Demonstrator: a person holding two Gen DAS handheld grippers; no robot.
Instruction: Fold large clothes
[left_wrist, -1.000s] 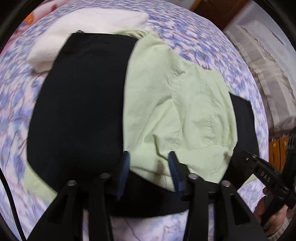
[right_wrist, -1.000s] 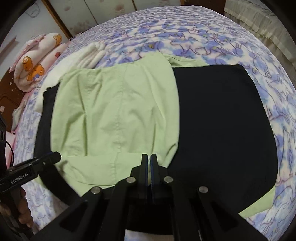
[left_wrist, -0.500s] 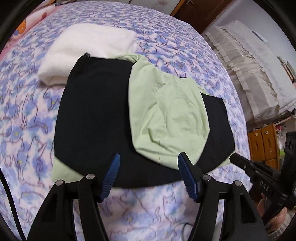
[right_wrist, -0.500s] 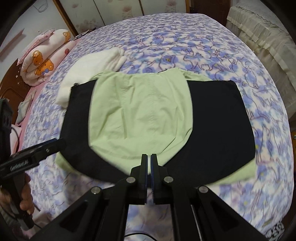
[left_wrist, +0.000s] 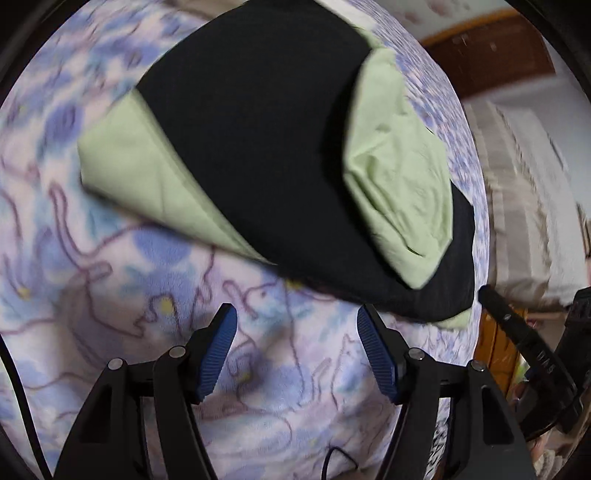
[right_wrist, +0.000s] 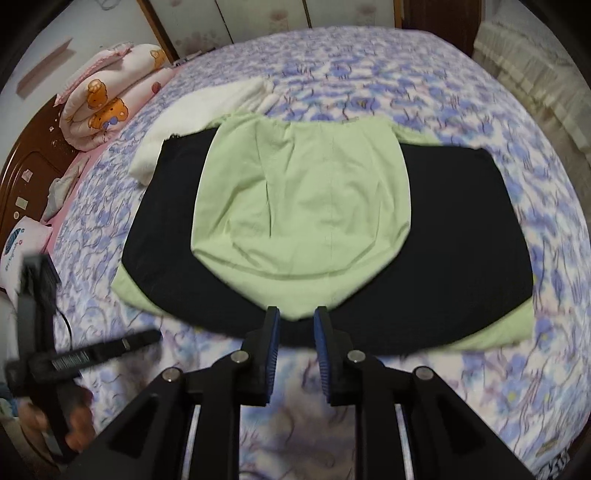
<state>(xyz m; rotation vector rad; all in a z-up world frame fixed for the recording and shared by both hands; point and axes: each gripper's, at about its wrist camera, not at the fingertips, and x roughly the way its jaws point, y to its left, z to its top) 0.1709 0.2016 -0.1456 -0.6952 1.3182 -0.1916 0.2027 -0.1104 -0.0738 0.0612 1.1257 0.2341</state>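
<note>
A light green garment (right_wrist: 301, 206) lies folded on top of a black garment (right_wrist: 461, 240) on the bed; green cloth also sticks out from under the black at both lower corners. In the left wrist view the black garment (left_wrist: 258, 122) and the green cloth (left_wrist: 402, 184) fill the upper part. My left gripper (left_wrist: 295, 332) is open and empty above the bedspread, short of the black edge. My right gripper (right_wrist: 296, 325) is partly open and empty, its tips at the near tip of the green fold. The left gripper also shows in the right wrist view (right_wrist: 122, 343).
The blue floral bedspread (right_wrist: 443, 387) covers the bed. A white folded cloth (right_wrist: 207, 107) lies behind the garments. A pink bear-print quilt (right_wrist: 110, 99) and a wooden headboard (right_wrist: 29, 166) are at the far left. Beige bedding (right_wrist: 535, 62) lies to the right.
Both grippers have pulled back from the garments. The right gripper has gone from shut to partly open. The left gripper has swung left and lower, over bare bedspread.
</note>
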